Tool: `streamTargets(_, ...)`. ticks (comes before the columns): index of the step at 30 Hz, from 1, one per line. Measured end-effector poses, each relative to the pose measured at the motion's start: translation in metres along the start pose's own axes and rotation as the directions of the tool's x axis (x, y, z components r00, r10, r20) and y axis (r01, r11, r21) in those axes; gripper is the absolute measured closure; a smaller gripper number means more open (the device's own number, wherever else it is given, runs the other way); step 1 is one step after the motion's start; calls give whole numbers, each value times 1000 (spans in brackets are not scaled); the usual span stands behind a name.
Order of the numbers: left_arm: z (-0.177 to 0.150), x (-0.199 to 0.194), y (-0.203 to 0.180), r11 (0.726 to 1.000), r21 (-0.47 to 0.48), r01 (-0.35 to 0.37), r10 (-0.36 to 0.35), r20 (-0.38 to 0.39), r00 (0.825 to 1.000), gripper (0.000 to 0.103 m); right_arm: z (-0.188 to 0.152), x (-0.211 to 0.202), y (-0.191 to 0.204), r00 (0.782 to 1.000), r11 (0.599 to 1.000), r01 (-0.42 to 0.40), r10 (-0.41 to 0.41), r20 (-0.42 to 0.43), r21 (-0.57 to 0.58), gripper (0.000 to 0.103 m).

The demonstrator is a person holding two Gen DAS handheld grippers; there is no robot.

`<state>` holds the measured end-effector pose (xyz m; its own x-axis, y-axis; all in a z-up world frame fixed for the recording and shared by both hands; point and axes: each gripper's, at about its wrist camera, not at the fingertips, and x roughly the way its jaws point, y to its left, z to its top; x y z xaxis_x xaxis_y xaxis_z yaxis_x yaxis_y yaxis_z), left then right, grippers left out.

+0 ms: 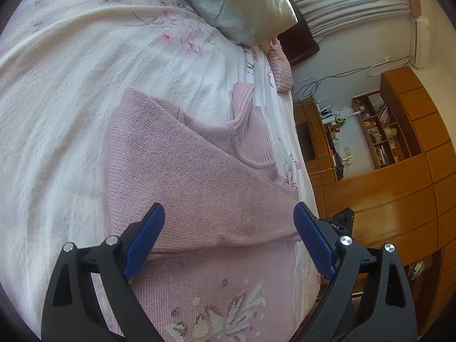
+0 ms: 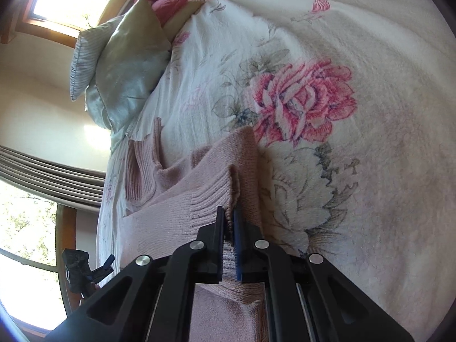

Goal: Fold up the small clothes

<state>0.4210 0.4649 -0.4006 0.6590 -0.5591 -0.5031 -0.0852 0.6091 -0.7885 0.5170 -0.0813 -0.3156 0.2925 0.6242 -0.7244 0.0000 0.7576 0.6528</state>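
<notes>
1. The pink knitted sweater (image 1: 199,171) lies partly folded on the white floral-printed bedspread (image 1: 71,99), one sleeve laid across its body.
2. The left gripper (image 1: 229,222) hovers over the sweater, its blue-padded fingers (image 1: 145,236) spread wide apart, holding nothing.
3. The right gripper (image 2: 228,222) is closed, its jaws pinching the sweater's ribbed cuff (image 2: 212,196), which stands raised off the bedspread.
4. A pale silky pillow (image 1: 242,2) sits beyond the sweater.
</notes>
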Motion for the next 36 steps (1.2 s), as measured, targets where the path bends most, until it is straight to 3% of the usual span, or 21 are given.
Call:
streamTargets(2,1,3,2,1000,-7,2,-2,-9,1000,12,-4,7,-1,1000,1000,-2,2,-27,-22,97)
streamTargets(9,6,11,0,999,6,39,-39,-31,999,12,-7,-11,1,1000,998,-13,13,-2,-66,86)
streamTargets(12,8,19,7,1000,-2,23,-23,-46,999,12,-12,-35,8,991,991,-108,113,68,-78,86)
streamTargets(14,8,26,17,1000,-15,-17,17,-58,998,12,-20,-32,18,987,982,-150,156,38,-114,86)
streamTargets(19,12,30,37,996,-84,-30,24,-71,997,14,-24,9,0,998,996,-52,49,-43,-76,90)
streamTargets(20,14,26,33,995,-92,-23,16,-70,997,14,-23,13,-3,998,997,-46,42,-53,-67,93)
streamTargets(21,18,20,26,996,-93,14,-20,-57,998,14,-22,12,0,997,996,-58,54,-55,-75,89)
streamTargets(23,28,6,6,996,-46,82,-83,-17,996,13,-17,2,15,993,987,-113,109,-41,-111,89)
streamTargets(25,41,-1,-11,995,16,94,-94,8,996,12,-5,-7,26,991,983,-130,131,-6,-130,89)
streamTargets(28,57,16,-9,998,13,62,-61,-21,998,12,12,3,23,992,988,-127,127,-12,-89,89)
streamTargets(32,65,57,32,995,-63,-83,75,-119,990,12,23,32,-5,996,999,-40,38,-80,-30,93)
streamTargets(34,70,61,39,994,-79,-69,57,-142,988,12,27,32,-3,993,997,-61,57,-106,-41,89)
streamTargets(36,84,55,19,1000,-1,-22,22,-136,990,12,37,23,18,986,986,-137,126,-110,-97,85)
